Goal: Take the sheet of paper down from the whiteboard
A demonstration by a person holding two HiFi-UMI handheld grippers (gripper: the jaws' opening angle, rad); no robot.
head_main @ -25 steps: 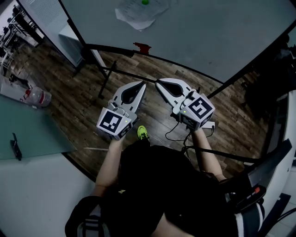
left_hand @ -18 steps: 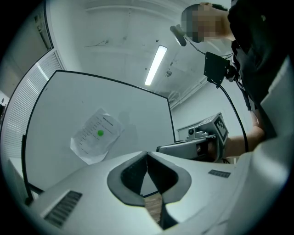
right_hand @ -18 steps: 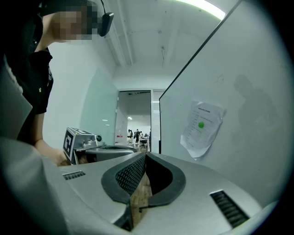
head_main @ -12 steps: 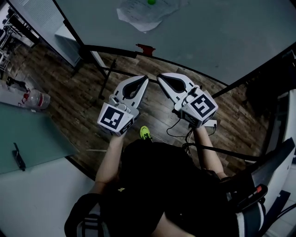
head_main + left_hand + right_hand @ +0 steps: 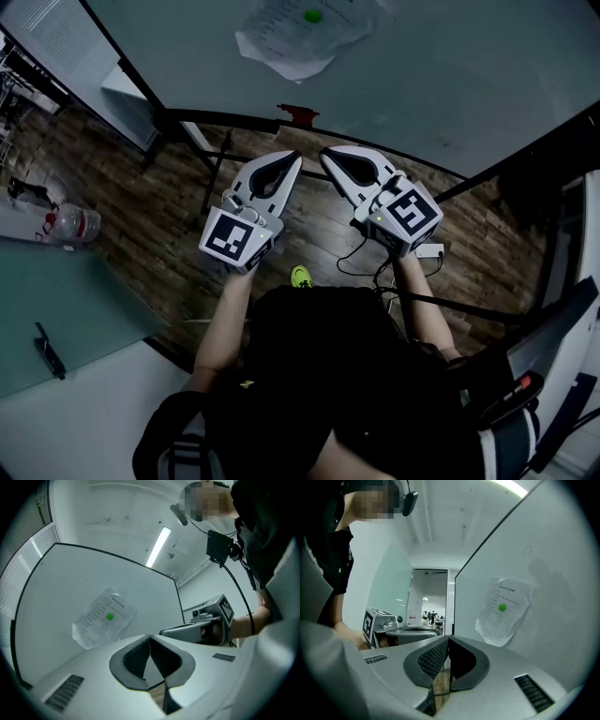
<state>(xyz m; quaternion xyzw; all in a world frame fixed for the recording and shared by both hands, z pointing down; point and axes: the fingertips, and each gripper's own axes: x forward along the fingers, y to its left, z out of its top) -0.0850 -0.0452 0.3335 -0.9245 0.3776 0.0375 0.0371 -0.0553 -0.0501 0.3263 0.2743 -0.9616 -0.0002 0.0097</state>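
**Sheet of paper** [image 5: 298, 39]: printed and creased, pinned flat to the whiteboard [image 5: 459, 75] by one round green magnet [image 5: 312, 15] near its middle. Its edges are crumpled, and the lower corner ends above the board's dark bottom rail [image 5: 234, 120]. Bare board surface lies on every side of the sheet. In the right gripper view the board's black side edge stands well left of the sheet.

**Left claw** [image 5: 293, 165]: jaws closed, pads together, nothing between them. It is held about level, below and short of the sheet and apart from the board. From its own view the sheet sits up and to the left of the tips.

**Right claw** [image 5: 328, 157]: jaws closed on nothing. It is just beside the left claw, tips near each other but apart. From its own view the sheet sits up and to the right.

**Small red item** [image 5: 298, 113]: sits on the bottom rail, between the claw tips and the sheet.

**Board stand** [image 5: 214, 161]: black legs reach out over the wooden floor [image 5: 141, 187], left of the left claw.

**Cable** [image 5: 361, 255]: loops on the floor under the right claw.

**Worktop** [image 5: 66, 291]: pale, at the left edge of the head view and well apart from the claws. It carries a plastic bottle [image 5: 70, 221] and a small dark object [image 5: 49, 349].
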